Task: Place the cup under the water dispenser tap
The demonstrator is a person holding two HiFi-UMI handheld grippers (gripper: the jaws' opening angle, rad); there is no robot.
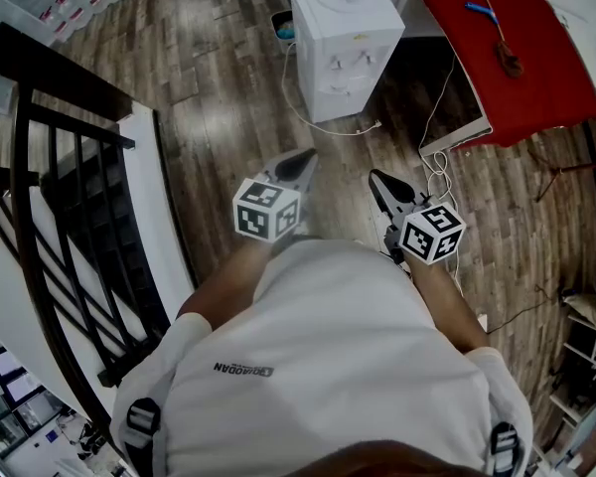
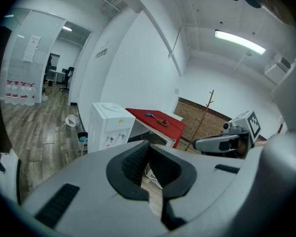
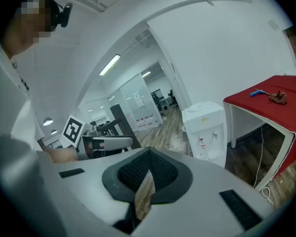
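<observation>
The white water dispenser [image 1: 343, 38] stands on the wood floor ahead of me, its two taps facing me. It also shows in the left gripper view as the dispenser [image 2: 108, 127] and in the right gripper view as the dispenser [image 3: 204, 127]. No cup shows in any view. My left gripper [image 1: 300, 163] is held in front of my chest, pointing at the dispenser, shut with nothing in it [image 2: 149, 143]. My right gripper [image 1: 380, 181] hangs beside it, also shut and empty [image 3: 149, 152]. Both are well short of the dispenser.
A red-topped table [image 1: 507, 48] with a blue pen and a brown object stands right of the dispenser. A black stair railing [image 1: 70, 197] runs along my left. A cable [image 1: 328, 127] lies on the floor before the dispenser, and a small bin [image 1: 283, 26] sits by its left side.
</observation>
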